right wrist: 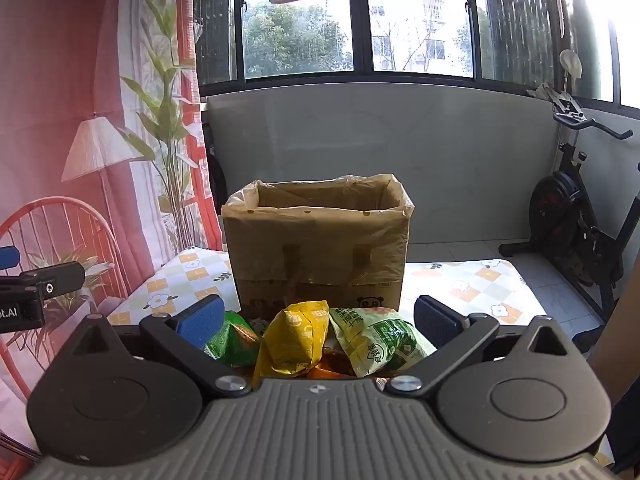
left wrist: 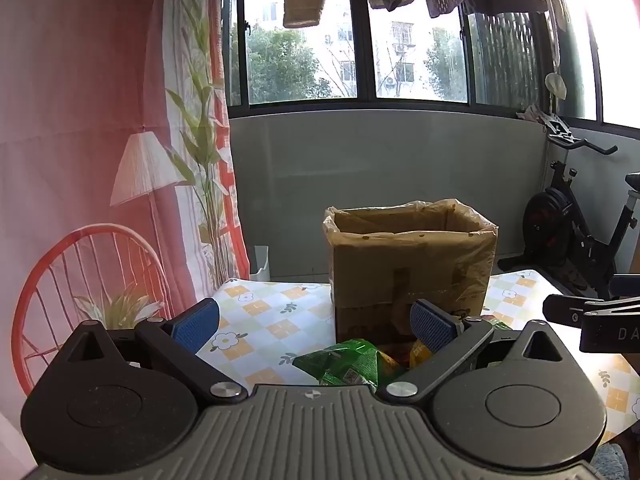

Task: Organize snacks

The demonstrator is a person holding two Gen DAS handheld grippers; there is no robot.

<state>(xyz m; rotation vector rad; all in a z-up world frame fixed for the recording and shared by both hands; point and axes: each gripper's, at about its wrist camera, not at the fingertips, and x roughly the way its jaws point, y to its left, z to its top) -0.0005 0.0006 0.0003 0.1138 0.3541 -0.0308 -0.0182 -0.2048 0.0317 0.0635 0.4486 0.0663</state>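
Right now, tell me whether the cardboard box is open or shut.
Open. The cardboard box stands upright, top uncovered, with a plastic liner folded over its rim. Its contents cannot be seen.

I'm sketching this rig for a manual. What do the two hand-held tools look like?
Both look alike: the left tool and right tool each have a ribbed grey body, black linkage arms with silver pivot screws, round black housings and blue textured pads. White lettering marks the side of each, only partly readable. No sleeves or cables show.
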